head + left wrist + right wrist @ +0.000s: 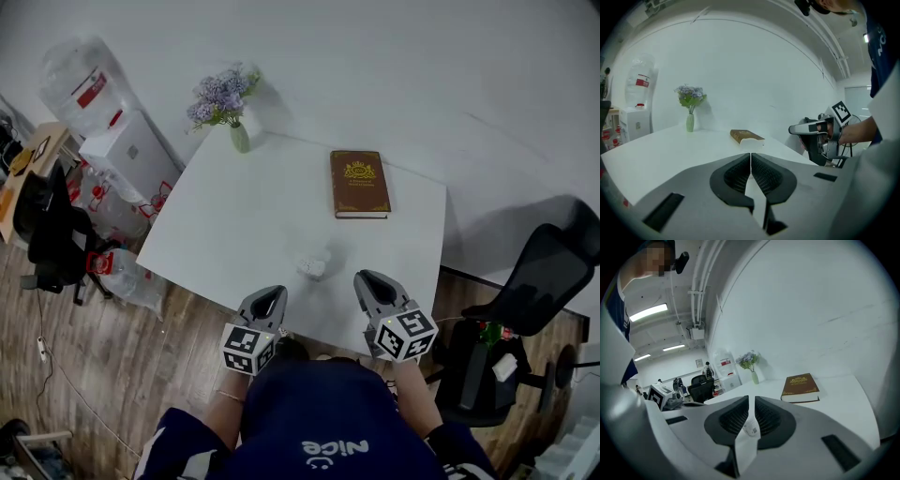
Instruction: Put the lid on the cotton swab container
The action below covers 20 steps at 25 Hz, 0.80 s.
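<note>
A small white cotton swab container (312, 267) stands on the white table (234, 234) near its front edge. I cannot make out a separate lid. My left gripper (272, 293) hovers at the table's near edge, left of and nearer than the container, shut and empty. My right gripper (367, 279) is to the container's right, also shut and empty. In the left gripper view the container (751, 144) shows just past the closed tips of the left gripper (750, 155). In the right gripper view the container (751, 427) shows through the narrow slit of the right gripper (751, 400), beyond the jaws.
A brown book (359, 184) lies at the back right of the table. A green vase of purple flowers (240, 137) stands at the back left corner. A black office chair (525, 291) is to the right, and a water dispenser (131, 155) with bottles to the left.
</note>
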Available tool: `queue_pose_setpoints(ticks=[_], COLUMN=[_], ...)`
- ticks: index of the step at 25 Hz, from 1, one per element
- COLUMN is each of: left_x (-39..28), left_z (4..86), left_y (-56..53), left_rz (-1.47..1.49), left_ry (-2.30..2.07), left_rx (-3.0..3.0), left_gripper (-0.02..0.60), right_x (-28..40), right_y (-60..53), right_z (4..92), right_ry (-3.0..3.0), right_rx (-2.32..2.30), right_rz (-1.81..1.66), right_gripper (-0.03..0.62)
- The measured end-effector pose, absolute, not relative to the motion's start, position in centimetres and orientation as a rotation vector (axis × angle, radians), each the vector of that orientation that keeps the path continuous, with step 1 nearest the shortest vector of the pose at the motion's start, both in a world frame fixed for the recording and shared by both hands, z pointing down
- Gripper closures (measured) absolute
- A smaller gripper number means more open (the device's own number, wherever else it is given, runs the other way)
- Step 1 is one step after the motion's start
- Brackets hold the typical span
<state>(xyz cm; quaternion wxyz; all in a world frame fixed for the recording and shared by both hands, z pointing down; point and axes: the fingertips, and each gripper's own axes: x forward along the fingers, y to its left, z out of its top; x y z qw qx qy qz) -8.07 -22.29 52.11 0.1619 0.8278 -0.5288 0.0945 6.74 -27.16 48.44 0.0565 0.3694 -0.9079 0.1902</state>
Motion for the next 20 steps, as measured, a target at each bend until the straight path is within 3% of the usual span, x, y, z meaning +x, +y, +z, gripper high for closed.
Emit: queue_pose_setpoints(ticks=[7, 9, 10, 11, 20], left_x=[-9.4, -9.7, -9.7, -9.7, -9.7], left_z=[54.1, 54.5, 54.7, 54.9, 56.5], left_y=[-25.5, -26.2, -26.5, -26.8, -29.2], left_rz=[0.381, 0.396, 0.4, 0.403, 0.489], left_ry=[-1.366, -1.332, -1.316, -1.3, -1.063], left_rx=[2.408, 2.419, 2.424, 2.432, 2.549], left_gripper=[0.557, 0.55, 0.538, 0.52, 0.336], right_x=[4.0, 3.6, 3.3, 2.9, -1.4], right_y=[-31.3, -32.6, -33.0, -33.2, -33.6], right_z=[49.0, 49.4, 49.7, 50.0, 51.2], right_ry=[-2.767, -2.755, -2.745, -2.737, -2.692], right_rx=[1.026, 1.023, 1.001, 0.962, 0.592], right_rz=[0.688, 0.742, 0.763, 0.776, 0.691], right_gripper=[0.531, 0.489, 0.432, 0.418, 0.414])
